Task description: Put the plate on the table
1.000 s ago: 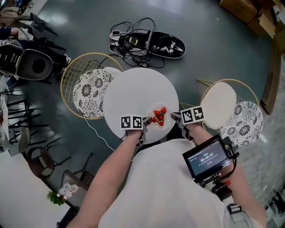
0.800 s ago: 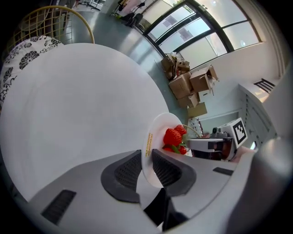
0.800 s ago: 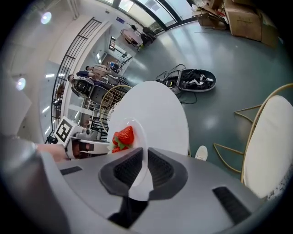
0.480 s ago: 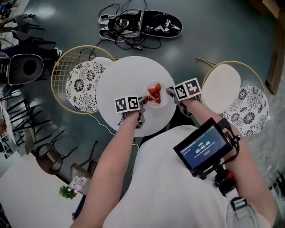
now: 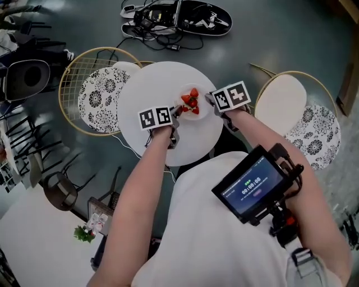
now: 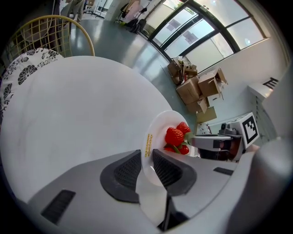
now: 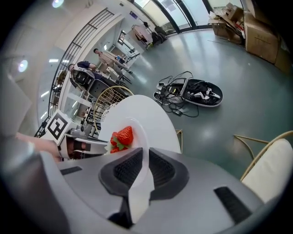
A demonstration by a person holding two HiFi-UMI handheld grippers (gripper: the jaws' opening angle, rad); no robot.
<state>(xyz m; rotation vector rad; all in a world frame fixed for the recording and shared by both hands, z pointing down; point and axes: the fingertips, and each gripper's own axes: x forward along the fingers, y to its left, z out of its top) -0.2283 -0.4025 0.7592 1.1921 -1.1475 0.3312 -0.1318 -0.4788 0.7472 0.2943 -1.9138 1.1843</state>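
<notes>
A small white plate [image 5: 197, 103] carrying several red strawberries [image 5: 190, 102] hangs over the round white table [image 5: 151, 89], held between both grippers. My left gripper [image 5: 175, 114] is shut on the plate's left rim [image 6: 153, 141], and its dark pads [image 6: 126, 172] pinch the rim from both sides. My right gripper [image 5: 210, 101] is shut on the opposite rim [image 7: 142, 151]. The strawberries [image 6: 177, 136] show just past the left jaws, and the same strawberries [image 7: 122, 137] lie beyond the right jaws. Whether the plate touches the tabletop cannot be told.
Two wire-backed chairs flank the table: one with a patterned cushion [image 5: 100, 100] at left, one with a cream seat [image 5: 280, 103] at right. A tangle of cables and a black device [image 5: 179, 15] lies on the floor beyond. A monitor [image 5: 251, 182] hangs at my chest.
Both grippers have carried the plate of strawberries away from my body, from the table's near edge to over its right middle. Both have kept their hold throughout.
</notes>
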